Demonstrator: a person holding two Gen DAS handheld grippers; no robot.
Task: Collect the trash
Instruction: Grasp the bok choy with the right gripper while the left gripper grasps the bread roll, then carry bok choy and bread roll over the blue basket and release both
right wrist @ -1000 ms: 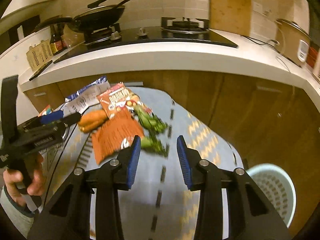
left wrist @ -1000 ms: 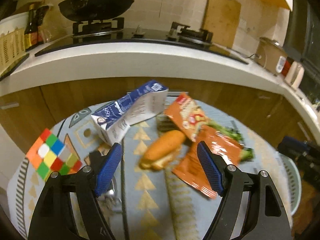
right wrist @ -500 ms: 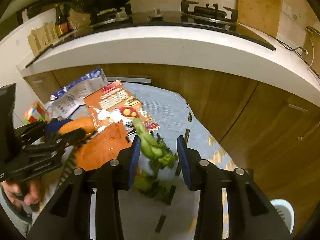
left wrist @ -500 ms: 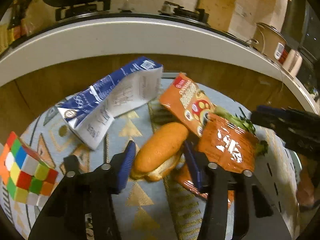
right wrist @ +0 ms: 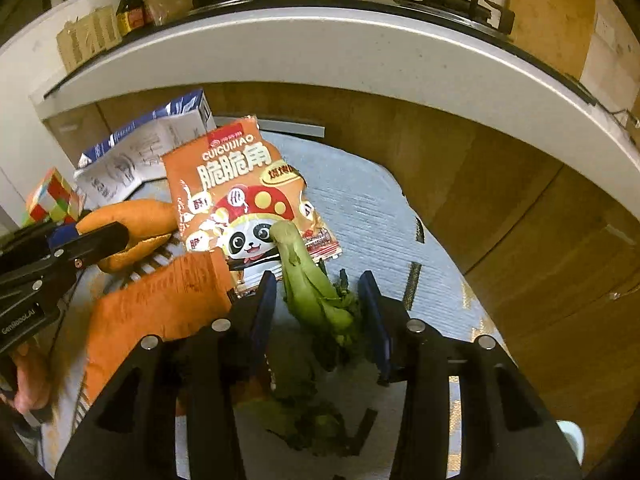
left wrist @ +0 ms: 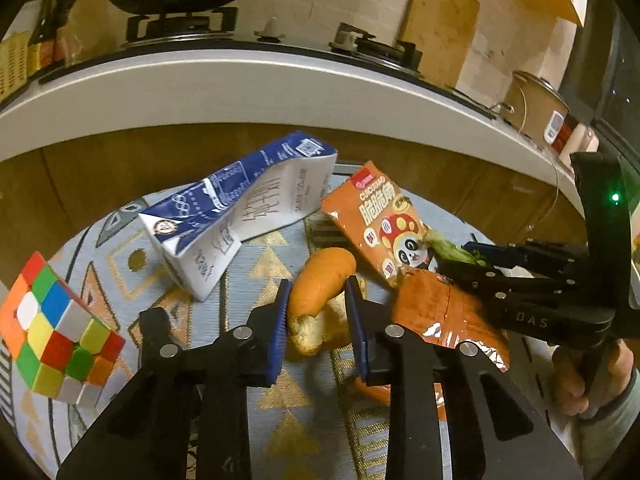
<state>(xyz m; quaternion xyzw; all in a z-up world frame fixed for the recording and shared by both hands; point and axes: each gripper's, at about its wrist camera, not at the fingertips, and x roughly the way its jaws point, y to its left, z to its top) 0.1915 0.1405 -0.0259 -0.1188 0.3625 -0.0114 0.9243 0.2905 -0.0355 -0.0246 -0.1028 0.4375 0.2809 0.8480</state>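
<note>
We are looking at a woven, matt rug (left wrist: 120,248) lying under a glossy foil snack bag (right wrist: 244,184), a creased, printed paper carton (left wrist: 240,208) and a torn, crusty bread roll (left wrist: 320,280). Shiny plastic is showing on the puzzle cube (left wrist: 52,328); polished wood cabinet fronts (right wrist: 500,208) are gleaming behind a smooth, pale desk edge (left wrist: 240,84).

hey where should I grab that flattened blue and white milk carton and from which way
Take the milk carton at its raised folded end nearest the Rubik's cube, from above, pads across the fold. The rest lies crushed against the rug, and its far end sits close by the snack bag.
</note>
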